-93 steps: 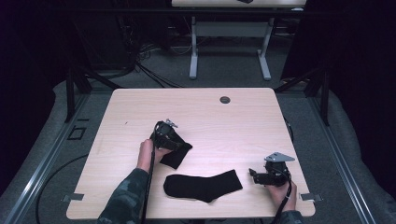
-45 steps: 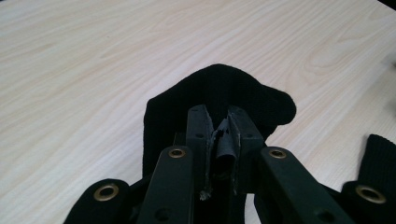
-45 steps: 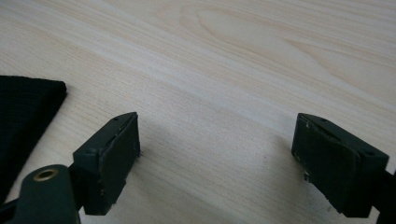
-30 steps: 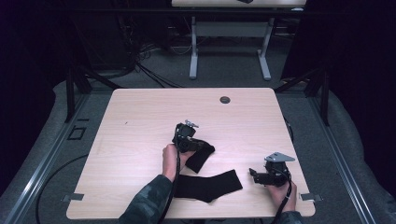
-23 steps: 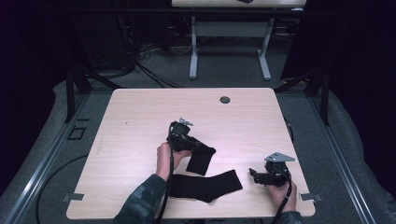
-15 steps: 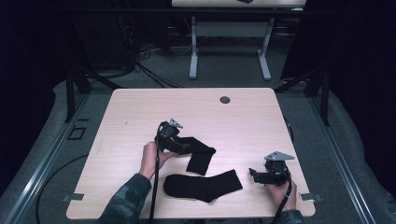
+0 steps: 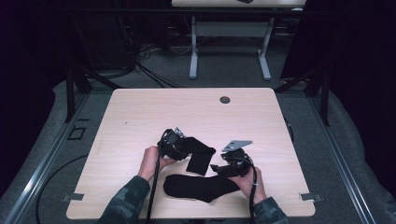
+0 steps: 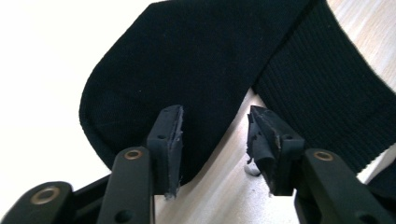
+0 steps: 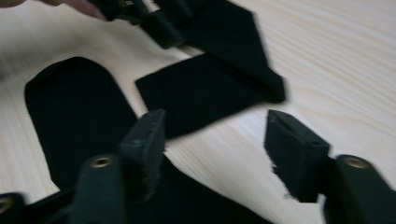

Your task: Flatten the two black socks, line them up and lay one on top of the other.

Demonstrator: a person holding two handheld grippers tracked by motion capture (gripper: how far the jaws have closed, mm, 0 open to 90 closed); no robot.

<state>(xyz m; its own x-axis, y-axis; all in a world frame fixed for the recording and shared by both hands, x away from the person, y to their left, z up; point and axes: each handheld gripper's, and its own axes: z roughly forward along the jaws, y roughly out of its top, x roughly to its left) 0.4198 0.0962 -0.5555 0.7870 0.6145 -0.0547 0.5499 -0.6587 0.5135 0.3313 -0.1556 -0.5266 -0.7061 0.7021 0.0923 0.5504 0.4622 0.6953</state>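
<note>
Step in hand, by my reading: pairing the two black socks, one laid over the other.

Left gripper [image 7: 173,144] sits at the toe end of the upper sock [image 7: 198,154], which lies mid-counter, bent, cuff end pointing down toward the lower sock [image 7: 201,187]. In the left gripper view the jaws stand apart, one over the toe cloth [image 8: 187,79], the other over bare wood; nothing is pinched. They have just been closing. To do this well: slide the lower jaw fully under the toe edge before closing, so both layers are caught (a one-layer pinch would let the sock unfold on lifting).

Right gripper [image 7: 218,169] hovers just past the lower sock's heel, jaws parted and empty, also just closing; its own view is blurred. It should take the upper sock's cuff [image 9: 205,91], so both ends travel together.

Counter [image 7: 140,112]: light wood.

Count: socks, two; grippers, two; hands, two; grommet hole [image 7: 225,99], one.
</note>
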